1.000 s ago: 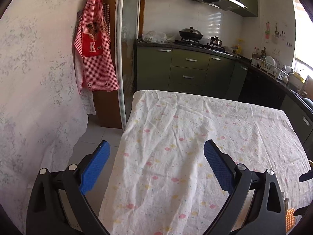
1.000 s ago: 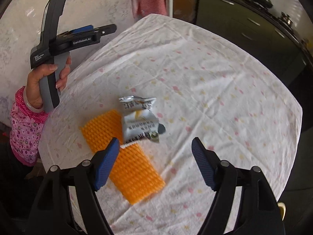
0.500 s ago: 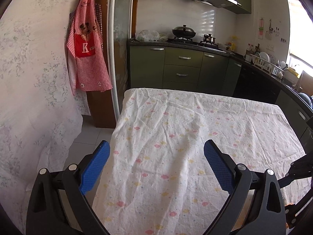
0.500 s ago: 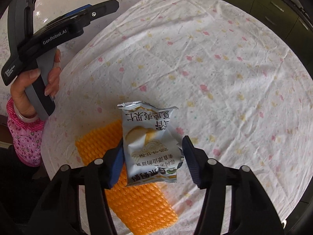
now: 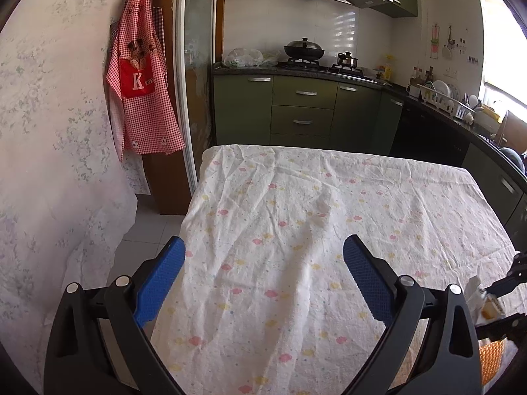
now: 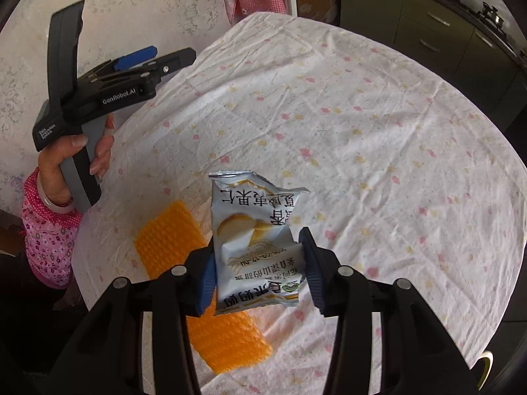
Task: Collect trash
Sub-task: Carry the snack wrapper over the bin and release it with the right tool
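Observation:
My right gripper (image 6: 258,270) is shut on a silver and white snack wrapper (image 6: 255,233) and holds it lifted above the table. An orange bubble-wrap piece (image 6: 197,283) lies on the cloth below it. My left gripper (image 5: 263,276) is open and empty, held above the table's near left side; it also shows in the right wrist view (image 6: 131,65), held in a hand. In the left wrist view the wrapper (image 5: 477,299) and the orange piece (image 5: 490,358) peek out at the right edge.
The table (image 5: 313,217) has a white cloth with small pink and yellow spots. A red checked apron (image 5: 141,85) hangs on the left wall. Green kitchen cabinets (image 5: 303,108) with a stove and wok stand behind the table.
My right gripper closed on the snack wrapper and lifted it off the orange piece. My left gripper drew back slightly and stayed open.

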